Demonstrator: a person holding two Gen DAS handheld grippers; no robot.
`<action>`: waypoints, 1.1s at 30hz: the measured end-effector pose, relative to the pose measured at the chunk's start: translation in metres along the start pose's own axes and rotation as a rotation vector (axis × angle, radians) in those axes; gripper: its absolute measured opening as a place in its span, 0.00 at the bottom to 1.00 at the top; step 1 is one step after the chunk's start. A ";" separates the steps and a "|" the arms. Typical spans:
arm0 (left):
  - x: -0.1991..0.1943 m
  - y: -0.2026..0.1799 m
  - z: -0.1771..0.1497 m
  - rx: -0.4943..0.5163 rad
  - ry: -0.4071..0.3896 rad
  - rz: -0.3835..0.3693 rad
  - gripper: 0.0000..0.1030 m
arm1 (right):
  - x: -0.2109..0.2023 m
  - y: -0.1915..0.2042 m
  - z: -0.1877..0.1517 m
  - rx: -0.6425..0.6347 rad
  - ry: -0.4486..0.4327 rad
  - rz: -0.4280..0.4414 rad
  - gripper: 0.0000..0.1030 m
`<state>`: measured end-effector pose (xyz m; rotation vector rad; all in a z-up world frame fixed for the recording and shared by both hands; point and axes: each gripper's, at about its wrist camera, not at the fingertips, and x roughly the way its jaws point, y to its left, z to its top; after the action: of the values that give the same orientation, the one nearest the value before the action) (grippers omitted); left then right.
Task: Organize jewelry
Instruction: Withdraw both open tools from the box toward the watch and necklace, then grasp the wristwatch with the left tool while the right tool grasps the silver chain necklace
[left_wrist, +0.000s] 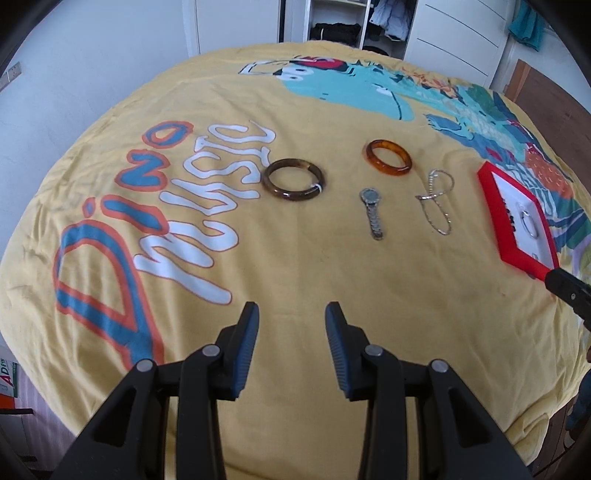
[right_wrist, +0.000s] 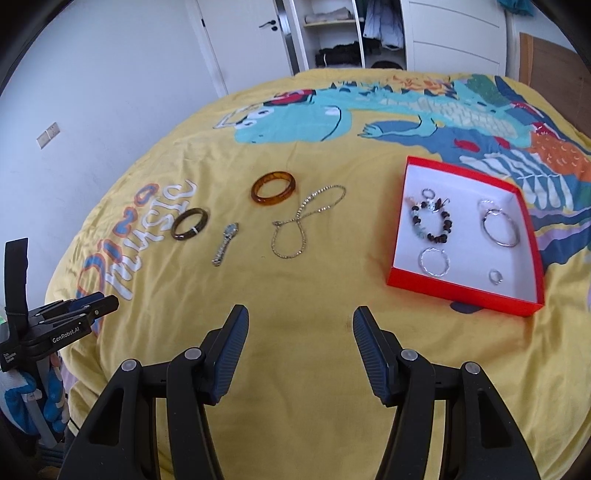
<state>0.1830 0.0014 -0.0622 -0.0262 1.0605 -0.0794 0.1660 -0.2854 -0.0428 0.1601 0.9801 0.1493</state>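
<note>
Both the left gripper (left_wrist: 291, 317) and the right gripper (right_wrist: 300, 321) hang with fingers apart, empty, over the yellow bedspread (right_wrist: 295, 295). Loose on it lie two bangles (right_wrist: 273, 187), a watch (right_wrist: 225, 243) and a chain (right_wrist: 303, 221) (perhaps a necklace), left of the red box (right_wrist: 461, 291) holding rings and bracelets.

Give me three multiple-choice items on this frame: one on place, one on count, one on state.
1. Where does the watch lie?
A. inside the red box
B. on the yellow bedspread, outside the box
C. between the right claw's fingers

2. How many pieces lie loose on the bedspread?
A. two
B. four
C. six

3. How is the left claw?
A. open and empty
C. shut on the chain
B. shut on a bangle

Key: 1 B, the watch sits between the dark brown bangle and the silver chain, well left of the red box. 2 B, both bangles, counting the amber bangle, plus watch and chain. 3 A, only fabric shows between its fingers.
</note>
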 end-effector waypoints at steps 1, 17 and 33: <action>0.004 0.001 0.002 -0.003 0.004 -0.002 0.35 | 0.005 -0.001 0.002 0.002 0.005 0.002 0.57; 0.056 0.016 0.022 -0.047 0.066 -0.009 0.35 | 0.072 0.001 0.020 -0.007 0.077 0.038 0.57; 0.093 -0.042 0.072 0.055 0.069 -0.166 0.35 | 0.121 0.002 0.063 -0.017 0.089 0.053 0.57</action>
<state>0.2885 -0.0490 -0.1055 -0.0620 1.1237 -0.2616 0.2846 -0.2635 -0.1064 0.1649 1.0634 0.2144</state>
